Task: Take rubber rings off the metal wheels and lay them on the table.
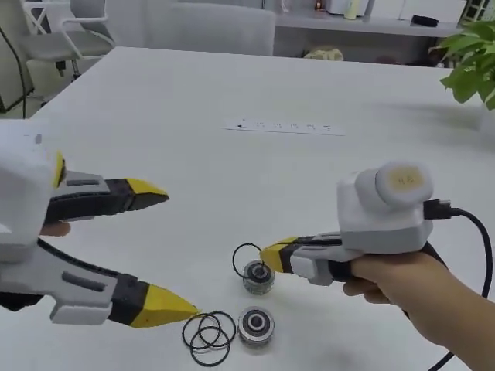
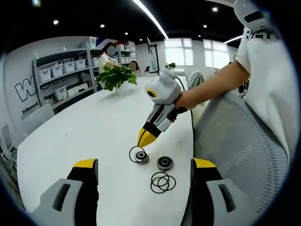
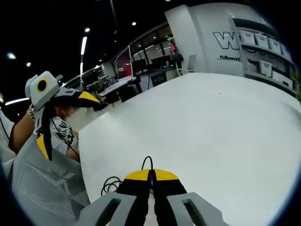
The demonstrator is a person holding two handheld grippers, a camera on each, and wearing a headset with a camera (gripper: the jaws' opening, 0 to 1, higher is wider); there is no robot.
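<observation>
Two metal wheels stand on the white table (image 1: 232, 170): the farther wheel (image 1: 258, 278) (image 2: 143, 158) and the nearer wheel (image 1: 256, 325) (image 2: 164, 163). My right gripper (image 1: 268, 256) (image 2: 145, 137) (image 3: 151, 175) is shut on a black rubber ring (image 1: 241, 253) (image 2: 135, 152) (image 3: 147, 162), which loops up beside the farther wheel and still touches it. Three loose rings (image 1: 209, 335) (image 2: 162, 182) (image 3: 110, 184) lie overlapping, left of the nearer wheel. My left gripper (image 1: 164, 251) (image 2: 145, 164) (image 3: 61, 106) hangs wide open, holding nothing, to the left of the wheels and above the table.
A flat strip of sockets (image 1: 285, 126) lies mid-table. A green plant (image 1: 472, 66) (image 2: 115, 76) stands at the far right edge. The right gripper's black cable (image 1: 483, 255) trails off right. Grey chairs (image 1: 193, 27) stand beyond the table.
</observation>
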